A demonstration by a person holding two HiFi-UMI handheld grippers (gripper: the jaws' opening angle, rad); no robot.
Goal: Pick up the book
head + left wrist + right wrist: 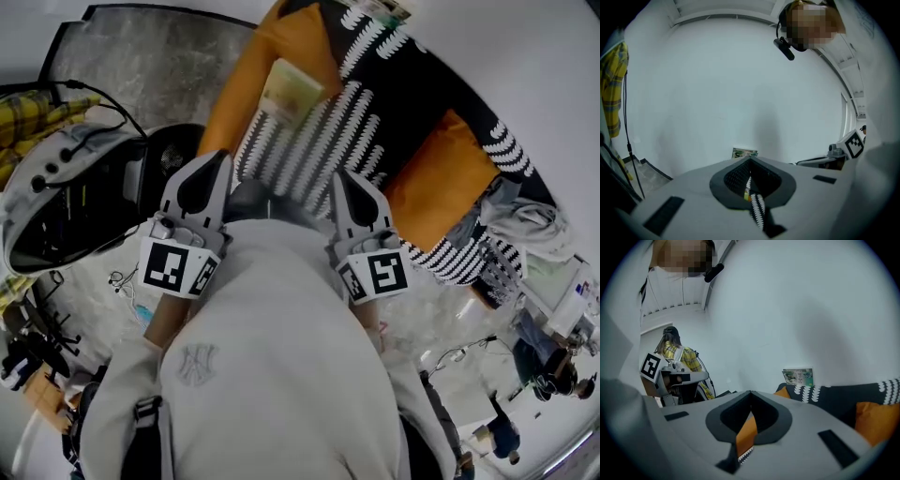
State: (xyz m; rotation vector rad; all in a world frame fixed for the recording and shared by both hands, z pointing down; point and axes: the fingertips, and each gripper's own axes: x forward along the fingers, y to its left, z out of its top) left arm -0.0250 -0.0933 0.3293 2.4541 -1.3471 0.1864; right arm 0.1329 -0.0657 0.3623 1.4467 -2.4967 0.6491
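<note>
A yellow checked garment [28, 117] is seen hanging far out to the left of the left gripper [217, 161]. That gripper is held level in front of the person's grey hooded top [272, 366], and in its own view its jaws are seen pressed together at the tips with nothing held between them; only black-and-white patterned fabric is glimpsed through the slit lower down. The book [744, 153] is seen straight ahead of these closed tips, well apart from them, standing against the white wall [740, 84]. In the head view the book [292, 91] is placed ahead of and between the two grippers, on the top of the sofa [375, 103]. The right gripper [343, 180] is held beside the left one, and its jaws are likewise closed and empty. From it, the book [798, 377] is found ahead and to the right, upright on the sofa back. An orange cushion [874, 420] is seen further right, below the book
</note>
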